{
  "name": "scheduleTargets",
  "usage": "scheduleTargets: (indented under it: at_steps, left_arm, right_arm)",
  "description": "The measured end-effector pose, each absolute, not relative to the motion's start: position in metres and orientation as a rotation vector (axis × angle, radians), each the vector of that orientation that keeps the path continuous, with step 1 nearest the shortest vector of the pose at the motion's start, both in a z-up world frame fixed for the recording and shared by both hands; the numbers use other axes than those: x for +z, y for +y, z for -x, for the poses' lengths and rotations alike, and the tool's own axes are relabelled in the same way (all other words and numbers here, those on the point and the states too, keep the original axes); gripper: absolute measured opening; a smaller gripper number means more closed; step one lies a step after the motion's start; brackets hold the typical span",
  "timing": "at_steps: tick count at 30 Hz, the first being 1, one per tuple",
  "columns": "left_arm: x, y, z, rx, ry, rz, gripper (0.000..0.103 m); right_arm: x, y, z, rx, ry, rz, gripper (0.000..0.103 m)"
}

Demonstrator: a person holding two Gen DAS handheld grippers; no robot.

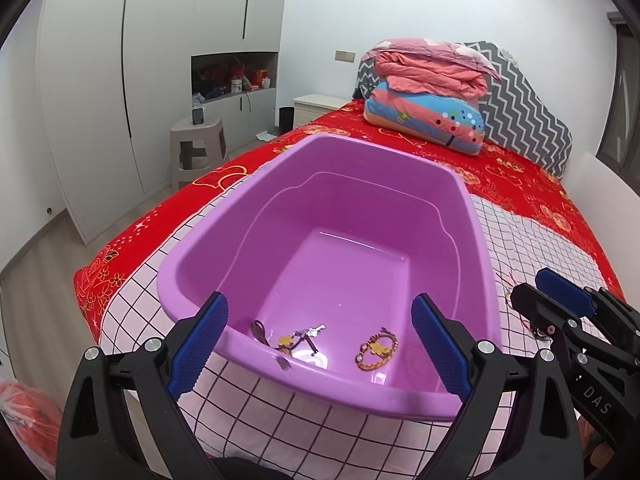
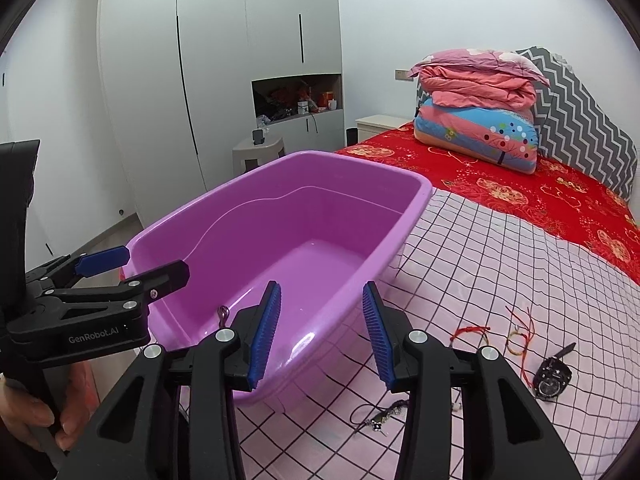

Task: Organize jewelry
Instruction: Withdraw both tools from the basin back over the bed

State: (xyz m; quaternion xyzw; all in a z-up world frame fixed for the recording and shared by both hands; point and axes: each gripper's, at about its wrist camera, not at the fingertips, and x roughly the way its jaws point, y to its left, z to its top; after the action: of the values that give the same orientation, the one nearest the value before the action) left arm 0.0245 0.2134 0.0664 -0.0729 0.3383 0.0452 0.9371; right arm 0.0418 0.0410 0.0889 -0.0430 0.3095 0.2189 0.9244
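Note:
A purple plastic basin (image 1: 460, 208) stands on the bed. On its floor near the front wall lie a gold bracelet (image 1: 376, 354), a gold pendant with a chain (image 1: 298, 338) and a dark cord (image 1: 259, 330). My left gripper (image 1: 320, 346) hangs over the basin's near rim, open wide, holding nothing. My right gripper (image 2: 320, 336) is open over the basin's right front corner (image 2: 280, 384), with an empty gap between its blue pads (image 2: 266, 332). On the checked sheet to its right lie red string bracelets (image 2: 472, 330), a black watch (image 2: 554, 376) and a dark beaded chain (image 2: 380, 416).
The checked sheet (image 2: 500, 264) covers the near part of a red bedspread (image 2: 520, 188). Folded quilts (image 2: 476, 120) are piled at the headboard. A person's hand (image 2: 38, 416) grips the left tool's handle. A stool (image 1: 196, 148) and wardrobes (image 1: 100, 80) stand left of the bed.

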Motion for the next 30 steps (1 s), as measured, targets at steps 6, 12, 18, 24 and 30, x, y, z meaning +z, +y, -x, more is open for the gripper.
scheduleTargets:
  at_steps: [6, 12, 18, 24, 30]
  left_arm:
    - [0.071, 0.200, -0.015, 0.073, 0.688, 0.140, 0.092]
    - [0.074, 0.184, -0.005, 0.056, 0.688, 0.130, 0.093]
    - [0.076, 0.166, 0.004, 0.043, 0.688, 0.114, 0.094]
    - [0.076, 0.147, 0.013, 0.022, 0.695, 0.105, 0.094]
    - [0.075, 0.124, 0.020, -0.010, 0.699, 0.076, 0.095]
  right_arm:
    - [0.093, 0.024, -0.025, 0.429, 0.624, 0.071, 0.044]
    - [0.094, 0.005, -0.012, 0.411, 0.621, 0.050, 0.046]
    - [0.093, -0.013, -0.003, 0.392, 0.627, 0.026, 0.048]
    - [0.086, -0.034, 0.010, 0.355, 0.636, 0.007, 0.048]
    - [0.077, -0.055, 0.025, 0.320, 0.648, -0.019, 0.051]
